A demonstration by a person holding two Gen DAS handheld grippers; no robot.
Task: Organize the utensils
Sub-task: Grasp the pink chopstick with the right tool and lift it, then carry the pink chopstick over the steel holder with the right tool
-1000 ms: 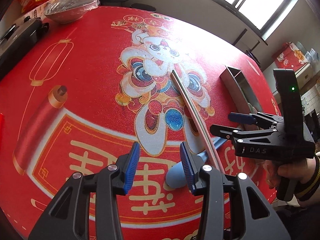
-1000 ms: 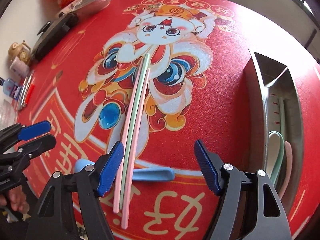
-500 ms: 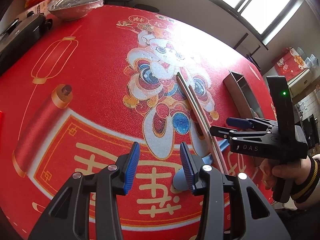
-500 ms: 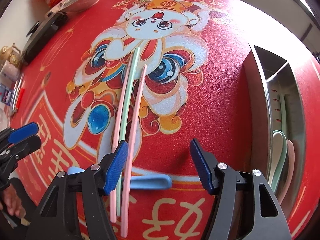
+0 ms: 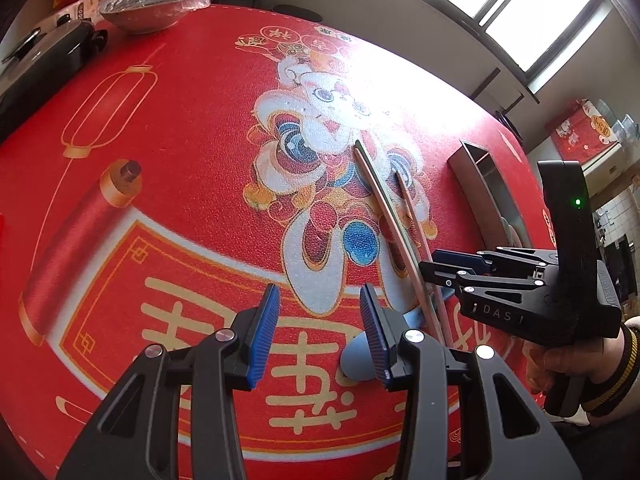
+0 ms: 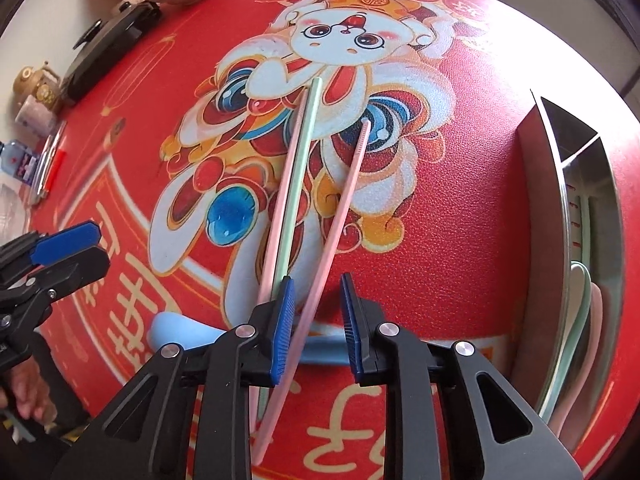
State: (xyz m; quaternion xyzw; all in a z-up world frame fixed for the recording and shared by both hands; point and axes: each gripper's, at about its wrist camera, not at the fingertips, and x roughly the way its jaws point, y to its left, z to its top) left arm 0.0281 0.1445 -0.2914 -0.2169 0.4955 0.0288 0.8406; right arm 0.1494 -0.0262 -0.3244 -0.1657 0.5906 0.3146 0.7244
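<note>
Three chopsticks lie on the red mat: a green one [image 6: 301,172] beside a pink one [image 6: 282,188], and a second pink one [image 6: 340,204] splayed off to the right. A light blue spoon [image 6: 180,332] lies across their near ends. My right gripper [image 6: 318,320] is open, its jaws narrowed around the splayed pink chopstick, not clamped; it also shows in the left wrist view [image 5: 434,264]. My left gripper [image 5: 318,336] is open and empty above the mat, with the blue spoon [image 5: 356,354] just behind its right finger.
A metal utensil tray [image 6: 560,200] at the right holds green and pink spoons [image 6: 580,320]. A covered bowl [image 5: 154,4], a black pan [image 5: 36,64] and snack bags stand at the far edge. A cup, pens and a small bottle [image 6: 20,160] lie at the left.
My right gripper has come down over the chopsticks and narrowed its jaws. One pink chopstick has swung away to the right of the other two. My left gripper has drawn back a little.
</note>
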